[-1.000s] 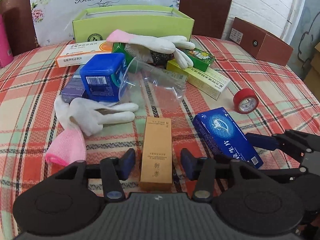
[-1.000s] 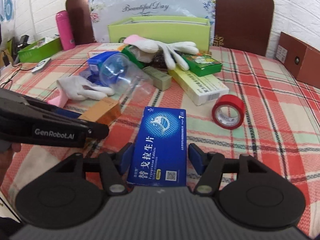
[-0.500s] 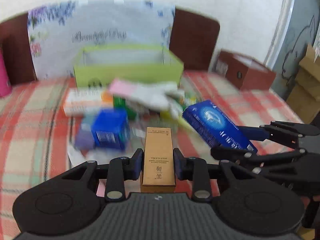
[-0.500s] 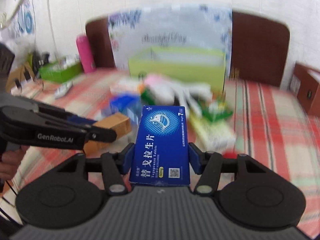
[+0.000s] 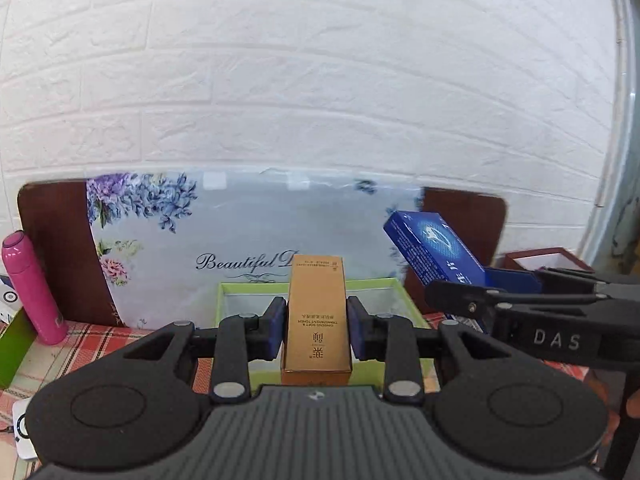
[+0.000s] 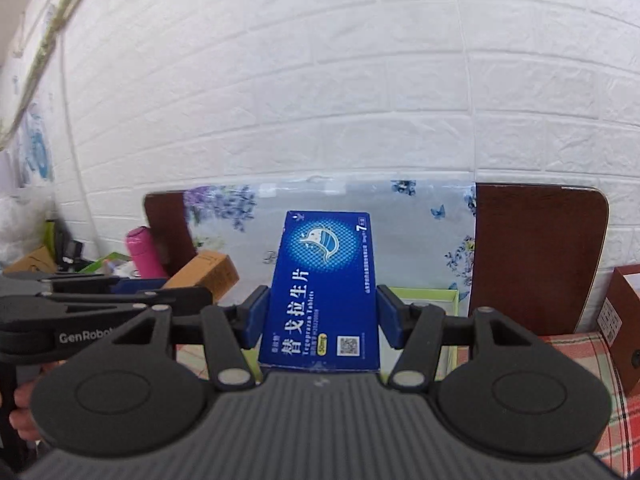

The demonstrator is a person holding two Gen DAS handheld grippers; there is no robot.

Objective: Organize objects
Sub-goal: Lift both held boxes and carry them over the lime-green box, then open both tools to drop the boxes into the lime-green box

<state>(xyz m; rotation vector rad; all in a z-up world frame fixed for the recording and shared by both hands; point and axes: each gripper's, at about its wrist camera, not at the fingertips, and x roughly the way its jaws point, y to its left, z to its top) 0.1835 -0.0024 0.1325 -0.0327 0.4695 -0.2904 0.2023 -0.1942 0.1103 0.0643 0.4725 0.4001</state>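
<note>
Starting at the far left, the slim pink metal flask stands on our red-and-green checked tablecloth surface, beside the floral "Beautiful Day" printed board leaning against the white brick wall. Moving right, our left claw is clamped on the tall gold cardboard carton, its blue pads pressed to the carton's two long sides; a second ago that carton lay flat on the cloth between open pads, so we have closed on it and lifted it clear. It now hangs in front of the open lime-green cardboard storage box (the likely destination, we judge). Further right, our right claw likewise grips the flat blue cardboard tablet packet, also raised off the cloth since then. Both pickups look done; placing remains. The carton is glossy, narrow and rigid, printed in dark text; the packet is wide and thin, with a white bird emblem and QR code.
</note>
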